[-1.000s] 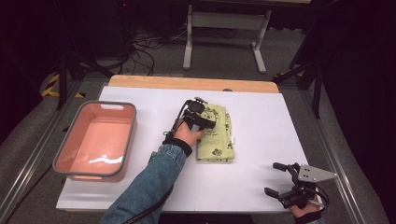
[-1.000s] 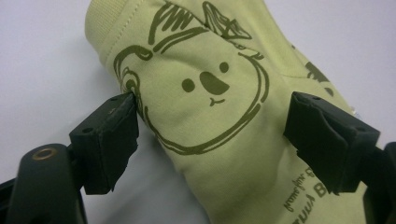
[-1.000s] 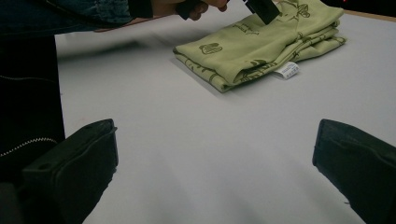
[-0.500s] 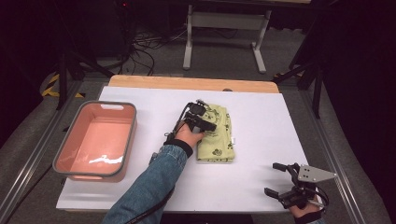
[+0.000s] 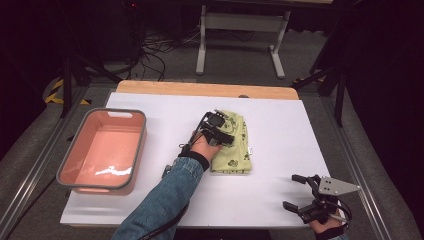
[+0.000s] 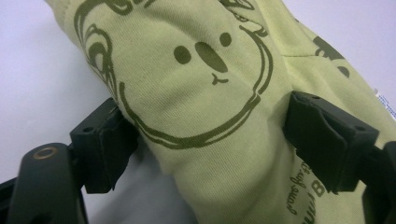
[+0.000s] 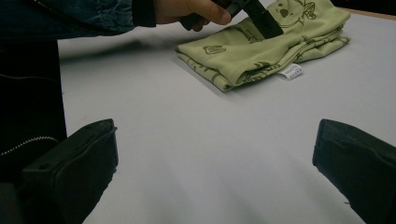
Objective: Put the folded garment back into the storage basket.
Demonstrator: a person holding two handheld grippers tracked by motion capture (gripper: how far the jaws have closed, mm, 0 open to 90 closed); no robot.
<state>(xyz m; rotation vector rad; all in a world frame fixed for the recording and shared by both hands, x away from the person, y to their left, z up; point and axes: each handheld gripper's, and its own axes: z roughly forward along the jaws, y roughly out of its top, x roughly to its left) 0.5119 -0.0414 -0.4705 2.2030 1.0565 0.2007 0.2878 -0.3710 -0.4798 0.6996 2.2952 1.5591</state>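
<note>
Folded green garment, just one, lies mid-worktop. My left hand-held gripper bites a thick fold of it; its jaws have just closed a little. My right hand-held gripper rests wide open, holding nothing, at the near right edge. I count one pink bin at left. White sheet on wood; dim room, cables on the grey floor.

A lab-like recording room: white-topped table on grey carpet, dark surroundings, loose floor cables.
</note>
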